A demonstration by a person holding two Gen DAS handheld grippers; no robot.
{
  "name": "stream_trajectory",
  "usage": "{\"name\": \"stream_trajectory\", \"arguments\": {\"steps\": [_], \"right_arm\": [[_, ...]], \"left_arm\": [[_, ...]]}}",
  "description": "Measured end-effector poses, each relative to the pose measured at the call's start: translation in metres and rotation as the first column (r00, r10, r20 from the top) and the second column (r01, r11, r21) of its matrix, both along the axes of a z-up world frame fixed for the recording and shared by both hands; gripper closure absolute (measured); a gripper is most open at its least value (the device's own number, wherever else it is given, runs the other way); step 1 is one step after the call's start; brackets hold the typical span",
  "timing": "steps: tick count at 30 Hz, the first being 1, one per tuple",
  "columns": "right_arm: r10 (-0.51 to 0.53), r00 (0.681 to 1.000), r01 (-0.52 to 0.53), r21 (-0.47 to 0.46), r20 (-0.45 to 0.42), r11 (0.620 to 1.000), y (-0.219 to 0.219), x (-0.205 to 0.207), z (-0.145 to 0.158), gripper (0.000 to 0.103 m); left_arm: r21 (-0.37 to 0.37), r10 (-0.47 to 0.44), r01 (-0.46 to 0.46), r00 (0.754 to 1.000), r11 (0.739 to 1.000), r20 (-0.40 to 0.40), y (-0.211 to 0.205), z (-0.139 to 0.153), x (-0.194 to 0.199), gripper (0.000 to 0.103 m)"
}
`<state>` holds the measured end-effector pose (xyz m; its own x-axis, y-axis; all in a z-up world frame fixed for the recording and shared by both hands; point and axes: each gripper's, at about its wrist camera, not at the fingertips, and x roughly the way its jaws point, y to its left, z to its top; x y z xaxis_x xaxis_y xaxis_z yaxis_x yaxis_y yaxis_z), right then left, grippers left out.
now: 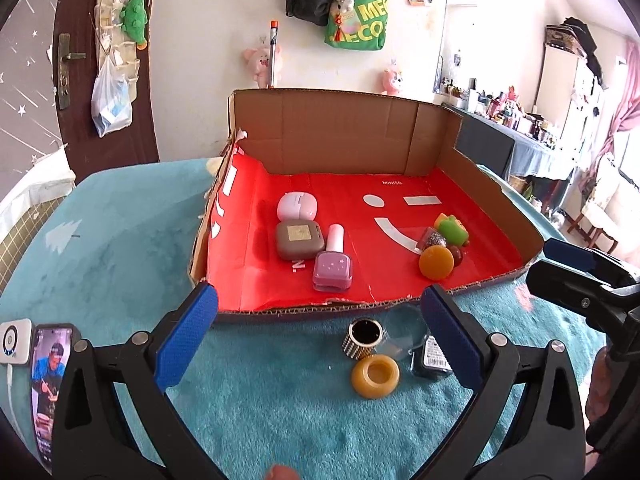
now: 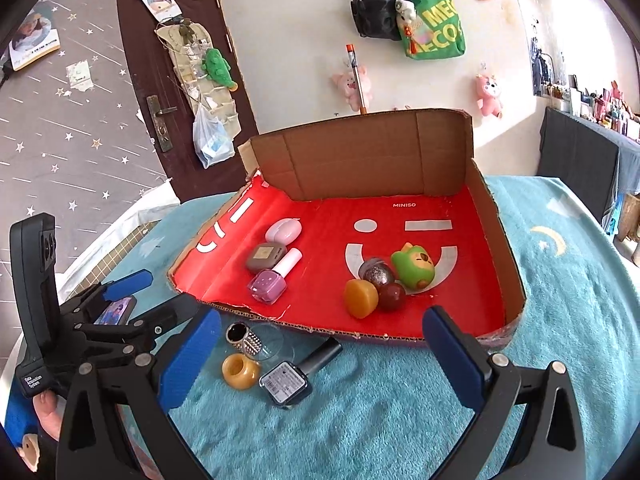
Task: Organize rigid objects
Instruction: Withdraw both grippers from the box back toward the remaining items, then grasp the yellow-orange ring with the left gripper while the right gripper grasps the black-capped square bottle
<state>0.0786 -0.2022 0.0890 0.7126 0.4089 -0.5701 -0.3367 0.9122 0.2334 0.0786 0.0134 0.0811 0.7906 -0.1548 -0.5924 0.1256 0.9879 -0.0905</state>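
A cardboard tray with a red liner (image 1: 400, 176) (image 2: 440, 208) sits on the teal cloth. In it lie a white case (image 1: 297, 207), a brown case (image 1: 299, 239), a pink nail polish bottle (image 1: 333, 270) (image 2: 272, 278), an orange disc (image 1: 436, 263) (image 2: 361, 298), a dark red ball (image 2: 392, 297), a glittery ball (image 2: 378, 274) and a green toy (image 1: 452, 230) (image 2: 413, 266). In front of the tray lie a studded ring (image 1: 362, 338) (image 2: 245, 338), a yellow ring (image 1: 375, 375) (image 2: 241, 370), a clear disc (image 1: 400, 340) and a dark bottle (image 2: 296, 376) (image 1: 432, 360). My left gripper (image 1: 320, 338) (image 2: 120, 292) is open above these. My right gripper (image 2: 322, 364) (image 1: 568, 264) is open and empty.
A phone (image 1: 50, 384) and a white device (image 1: 15, 340) lie at the left on the teal cloth (image 1: 120, 248). A dark door (image 2: 176, 60) and a wall with hanging bags (image 1: 352, 0) stand behind. A cluttered table (image 1: 520, 128) is at the right.
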Motion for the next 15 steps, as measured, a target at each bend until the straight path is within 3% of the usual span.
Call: {"name": "stream_trajectory", "arguments": {"steps": [9, 15], "right_arm": [[-0.008, 1.0, 0.008, -0.012, 0.013, 1.0, -0.003, -0.013, -0.003, 0.0], [-0.016, 1.0, 0.016, -0.008, -0.004, 1.0, -0.006, -0.018, -0.009, 0.0]], "left_arm": [[-0.034, -0.008, 0.006, 0.998, 0.999, -0.056, 0.005, -0.011, -0.01, 0.0], [0.005, 0.012, -0.011, 0.997, 1.0, -0.078, 0.004, -0.019, -0.014, 0.0]]}}
